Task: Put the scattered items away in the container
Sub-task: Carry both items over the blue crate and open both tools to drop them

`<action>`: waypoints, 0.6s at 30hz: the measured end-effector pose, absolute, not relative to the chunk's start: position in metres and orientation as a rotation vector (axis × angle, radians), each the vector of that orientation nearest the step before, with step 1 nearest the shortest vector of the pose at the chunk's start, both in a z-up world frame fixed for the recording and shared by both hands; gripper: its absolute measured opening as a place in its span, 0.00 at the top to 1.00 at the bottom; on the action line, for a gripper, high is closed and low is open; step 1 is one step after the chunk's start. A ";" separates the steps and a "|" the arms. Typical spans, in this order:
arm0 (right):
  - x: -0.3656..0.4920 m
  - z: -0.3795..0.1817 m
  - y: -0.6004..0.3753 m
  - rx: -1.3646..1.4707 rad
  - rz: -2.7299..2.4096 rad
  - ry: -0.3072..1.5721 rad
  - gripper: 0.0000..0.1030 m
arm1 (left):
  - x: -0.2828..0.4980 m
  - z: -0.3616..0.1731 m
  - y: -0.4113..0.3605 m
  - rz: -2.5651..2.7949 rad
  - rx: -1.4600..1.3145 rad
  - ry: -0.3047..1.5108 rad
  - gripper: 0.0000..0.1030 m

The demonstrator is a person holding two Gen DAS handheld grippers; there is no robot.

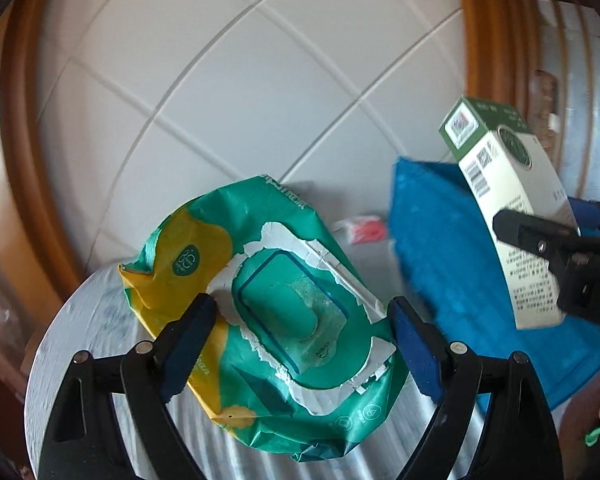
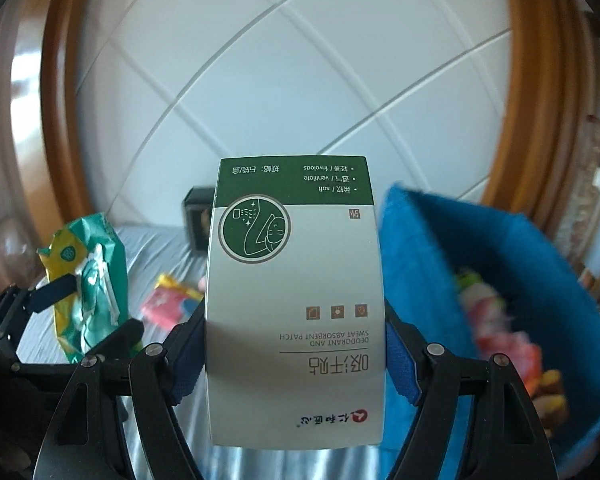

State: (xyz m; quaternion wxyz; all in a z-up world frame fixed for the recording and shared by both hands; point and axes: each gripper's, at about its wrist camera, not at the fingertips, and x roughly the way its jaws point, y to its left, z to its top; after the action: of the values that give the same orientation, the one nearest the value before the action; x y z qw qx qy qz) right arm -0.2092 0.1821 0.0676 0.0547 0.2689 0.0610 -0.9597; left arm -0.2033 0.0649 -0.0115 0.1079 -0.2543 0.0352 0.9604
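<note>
Where tiles meet: silvery tabletop [image 1: 80, 320].

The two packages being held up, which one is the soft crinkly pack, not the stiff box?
The green-and-yellow wipes pack, clamped in the left hand-held gripper. It is wrinkled with a torn flap label; the right hand-held gripper grips a flat-sided white-and-green carton.

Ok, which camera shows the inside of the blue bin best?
The right wrist view: the blue bin opens toward it, with colourful packets inside, though blurred. The left wrist view shows only its outer wall, partly behind the box.
</note>
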 end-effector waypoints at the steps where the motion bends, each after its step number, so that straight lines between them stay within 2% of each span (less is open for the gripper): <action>1: -0.206 0.073 0.190 0.801 -2.932 0.176 0.26 | -0.202 -0.008 0.074 2.813 -0.734 0.107 0.15; 10: -0.179 0.109 0.323 0.727 -3.126 0.133 0.26 | -0.188 0.018 0.213 2.682 -0.596 0.074 0.15; 18: -0.184 0.104 0.463 0.842 -3.159 0.140 0.26 | -0.201 0.021 0.355 2.592 -0.692 0.119 0.14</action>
State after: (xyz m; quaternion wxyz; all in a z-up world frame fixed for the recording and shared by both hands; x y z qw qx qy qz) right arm -0.1842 0.4632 0.1038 -0.0651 0.2568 0.0426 -0.9633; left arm -0.2013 0.3545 0.0212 0.2261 -0.2509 0.0431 0.9403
